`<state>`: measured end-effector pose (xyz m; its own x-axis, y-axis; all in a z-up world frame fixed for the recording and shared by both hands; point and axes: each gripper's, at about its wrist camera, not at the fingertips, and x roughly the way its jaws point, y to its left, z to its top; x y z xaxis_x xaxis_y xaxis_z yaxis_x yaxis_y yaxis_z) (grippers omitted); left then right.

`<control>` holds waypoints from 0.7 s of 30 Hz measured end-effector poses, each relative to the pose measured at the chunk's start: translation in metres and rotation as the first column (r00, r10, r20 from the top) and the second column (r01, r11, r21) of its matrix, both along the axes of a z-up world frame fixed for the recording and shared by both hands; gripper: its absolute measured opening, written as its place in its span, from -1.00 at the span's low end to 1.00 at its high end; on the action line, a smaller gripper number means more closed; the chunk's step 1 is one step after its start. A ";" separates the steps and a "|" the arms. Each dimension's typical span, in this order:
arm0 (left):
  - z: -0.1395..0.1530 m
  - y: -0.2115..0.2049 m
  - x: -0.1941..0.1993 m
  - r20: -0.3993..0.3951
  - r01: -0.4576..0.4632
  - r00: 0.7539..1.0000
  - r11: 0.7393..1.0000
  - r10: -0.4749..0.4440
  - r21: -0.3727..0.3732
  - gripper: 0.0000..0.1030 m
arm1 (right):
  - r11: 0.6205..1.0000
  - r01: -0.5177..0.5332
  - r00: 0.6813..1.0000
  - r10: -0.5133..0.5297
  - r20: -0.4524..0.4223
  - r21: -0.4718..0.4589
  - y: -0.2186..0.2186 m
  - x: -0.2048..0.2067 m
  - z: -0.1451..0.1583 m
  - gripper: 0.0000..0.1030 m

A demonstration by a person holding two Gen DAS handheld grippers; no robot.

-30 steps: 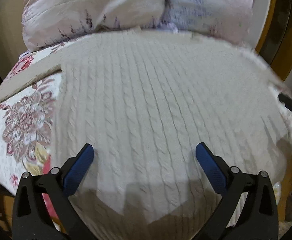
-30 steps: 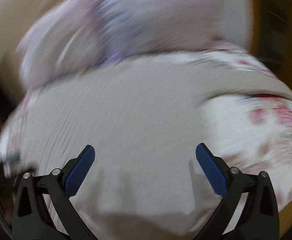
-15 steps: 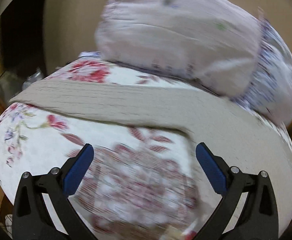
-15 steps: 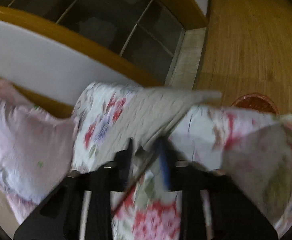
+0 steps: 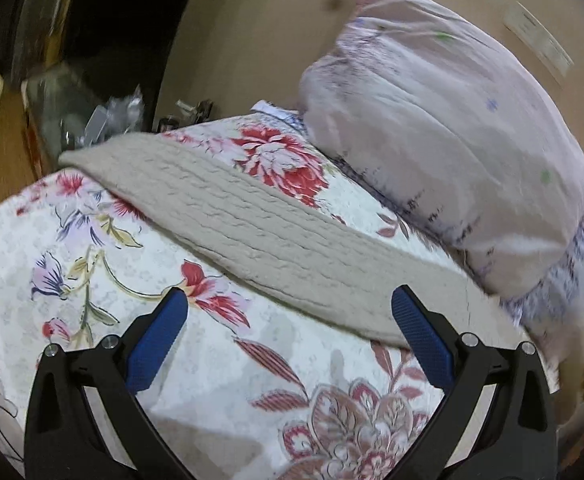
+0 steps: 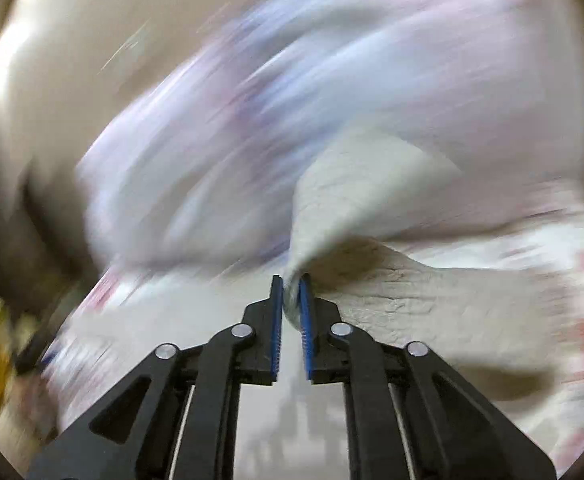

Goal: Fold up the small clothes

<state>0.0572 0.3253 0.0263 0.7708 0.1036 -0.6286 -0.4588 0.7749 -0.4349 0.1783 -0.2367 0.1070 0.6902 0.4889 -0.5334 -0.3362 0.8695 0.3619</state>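
A cream cable-knit sweater lies on a floral bedspread. In the left wrist view one long sleeve stretches flat from upper left to lower right. My left gripper is open and empty, hovering just above the spread with the sleeve's lower edge between its blue pads. In the blurred right wrist view, my right gripper is shut on a bunched fold of the sweater and holds it lifted off the spread.
A pale lilac pillow lies at the head of the bed against a beige wall. Dark clutter sits off the bed's far left edge. The pillow also shows blurred in the right wrist view.
My left gripper swung left from over the sweater's body to over the sleeve, staying open. My right gripper closed on sweater cloth and is moving fast with it.
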 end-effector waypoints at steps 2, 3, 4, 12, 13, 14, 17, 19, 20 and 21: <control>-0.003 0.010 0.002 -0.004 -0.022 1.000 0.999 0.022 -0.042 0.97 | 0.988 -0.153 0.983 0.150 -0.102 -0.025 0.059 -0.001 -0.018 0.07; -0.005 0.016 0.004 -0.009 -0.032 0.999 0.997 0.032 -0.073 0.97 | 0.986 -0.167 0.981 0.164 -0.099 -0.024 0.067 -0.003 -0.020 0.11; -0.008 0.020 0.006 -0.012 -0.039 0.999 0.995 0.038 -0.097 0.96 | 0.985 -0.171 0.983 0.169 -0.068 -0.020 0.070 -0.008 -0.020 0.14; -0.018 0.065 0.018 0.019 -0.082 0.996 0.961 0.090 -0.263 0.86 | 0.997 0.064 0.998 -0.063 -0.023 0.045 -0.024 -0.028 -0.016 0.53; -0.018 0.069 0.018 0.013 -0.096 0.995 0.958 0.104 -0.272 0.73 | 0.994 0.091 0.995 -0.089 -0.033 0.055 -0.037 -0.027 -0.019 0.53; -0.018 0.074 0.019 -0.001 -0.128 0.991 0.949 0.133 -0.287 0.51 | 0.991 0.119 0.992 -0.117 -0.045 0.063 -0.049 -0.026 -0.022 0.53; -0.022 0.090 0.019 -0.021 -0.192 0.980 0.920 0.196 -0.341 0.06 | 0.983 0.165 0.984 -0.160 -0.077 0.075 -0.070 -0.028 -0.032 0.54; -0.027 0.100 0.021 -0.058 -0.223 0.974 0.905 0.217 -0.362 -0.38 | 0.981 0.180 0.981 -0.173 -0.088 0.072 -0.078 -0.032 -0.038 0.54; -0.030 0.103 0.023 -0.077 -0.234 0.972 0.901 0.221 -0.365 -0.71 | 0.980 0.187 0.979 -0.180 -0.093 0.071 -0.082 -0.033 -0.041 0.54; -0.032 0.105 0.023 -0.077 -0.231 0.973 0.900 0.217 -0.370 -0.85 | 0.979 0.191 0.978 -0.184 -0.097 0.072 -0.085 -0.036 -0.044 0.54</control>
<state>0.0799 0.4299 -0.0060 0.7328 0.0235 -0.6800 -0.6204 0.4335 -0.6536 0.1423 -0.3221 0.0635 0.7254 0.3992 -0.5608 -0.1331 0.8807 0.4547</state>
